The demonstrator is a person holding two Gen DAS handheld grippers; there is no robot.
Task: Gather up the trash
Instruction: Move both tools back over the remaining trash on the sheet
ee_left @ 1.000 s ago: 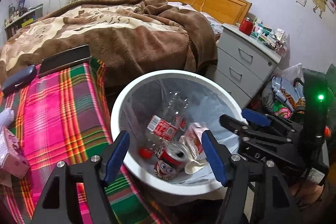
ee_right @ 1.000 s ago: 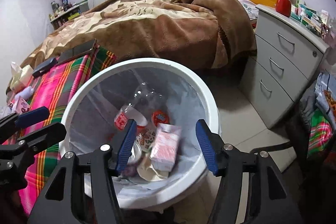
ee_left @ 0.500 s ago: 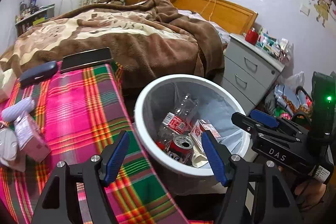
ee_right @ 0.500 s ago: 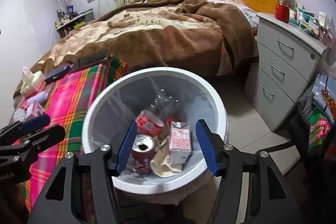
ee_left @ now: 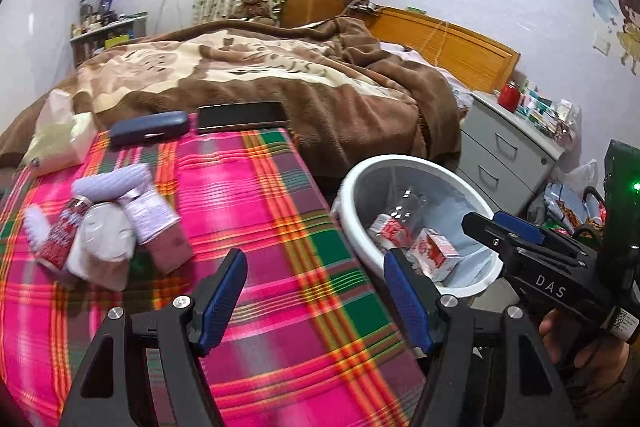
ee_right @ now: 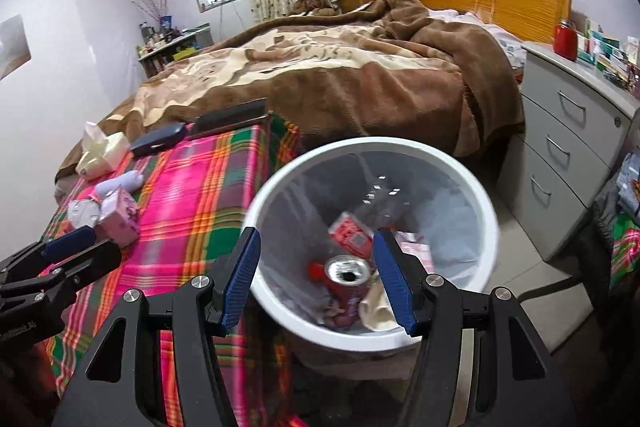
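A white bin (ee_left: 353, 187) with a clear liner stands beside the table and holds a red can (ee_right: 346, 277), a clear bottle (ee_left: 394, 223) and a small carton (ee_left: 436, 251). My left gripper (ee_left: 316, 293) hangs open and empty over the plaid cloth (ee_left: 256, 211), left of the bin. On the cloth's left lie a crumpled white wad (ee_left: 102, 247), a pink box (ee_left: 162, 231) and a small red-labelled bottle (ee_left: 60, 237). My right gripper (ee_right: 319, 277) is open and empty above the bin's (ee_right: 400, 143) near rim.
A dark glasses case (ee_left: 148, 129), a black flat device (ee_left: 242, 117) and a tissue pack (ee_left: 60, 143) sit at the cloth's far edge. Behind is a bed with a brown blanket (ee_left: 280, 79). Grey drawers (ee_right: 568, 147) stand right of the bin, with bags on the floor.
Both grippers drew back and swung left from over the bin. The left one now hangs over the plaid cloth, and the items on its left side came into view. Jaws kept their width.
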